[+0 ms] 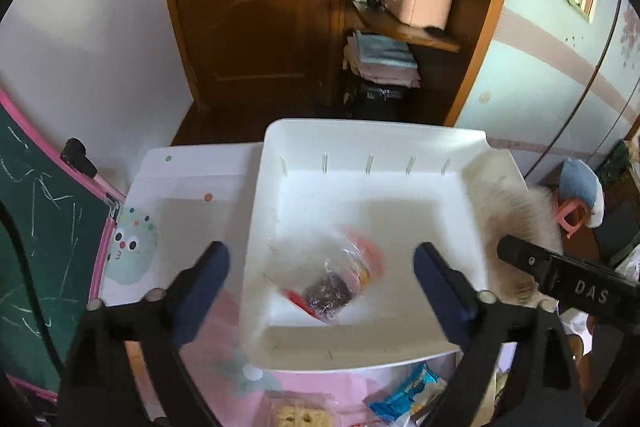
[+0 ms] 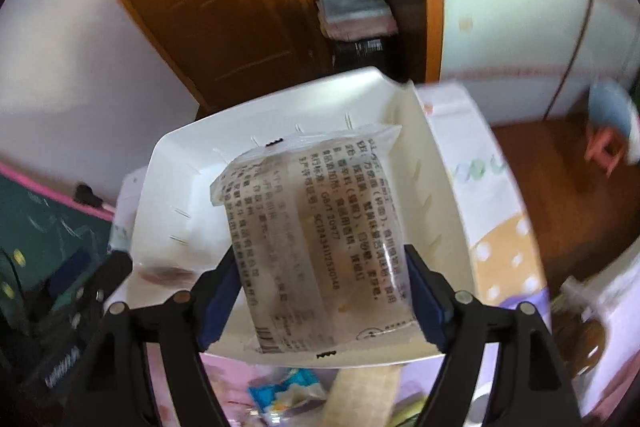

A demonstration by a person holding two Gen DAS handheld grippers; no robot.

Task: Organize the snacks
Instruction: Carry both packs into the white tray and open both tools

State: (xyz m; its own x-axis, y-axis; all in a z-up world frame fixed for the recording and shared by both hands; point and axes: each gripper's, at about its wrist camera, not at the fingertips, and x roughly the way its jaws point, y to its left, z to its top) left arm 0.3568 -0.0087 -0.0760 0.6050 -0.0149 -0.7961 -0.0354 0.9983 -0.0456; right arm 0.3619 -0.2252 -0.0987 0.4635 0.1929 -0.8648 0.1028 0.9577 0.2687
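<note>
The left gripper [image 1: 322, 269] is seen in the left wrist view with its blue-padded jaws spread wide and nothing between the pads; it is held above a white plastic bin [image 1: 400, 137] that fills the middle of the frame. On the bin floor, between the two pads as framed, a clear snack bag [image 1: 334, 287] with dark contents and red and orange printing is lying free, blurred. The bin is set on a pale tabletop [image 1: 188, 187] printed with coloured dots and a cartoon face; a blue snack packet [image 1: 404, 393] and a biscuit pack [image 1: 300, 417] are noted at the lower edge, just outside the bin's near wall. Part of the right gripper, a black bar, is visible at the right edge of this view. In the right wrist view the right gripper [image 2: 324, 291] is closed on a translucent snack pack [image 2: 316, 227] covered in black printed text; both blue pads are pressed against the pack's lower sides, and the pack is held over the same white bin [image 2: 168, 195], at frame centre. The view is motion-blurred. A blue packet [image 2: 284, 389] is seen below the bin's near rim. A wooden door and shelf are recorded at the top of both views.
</note>
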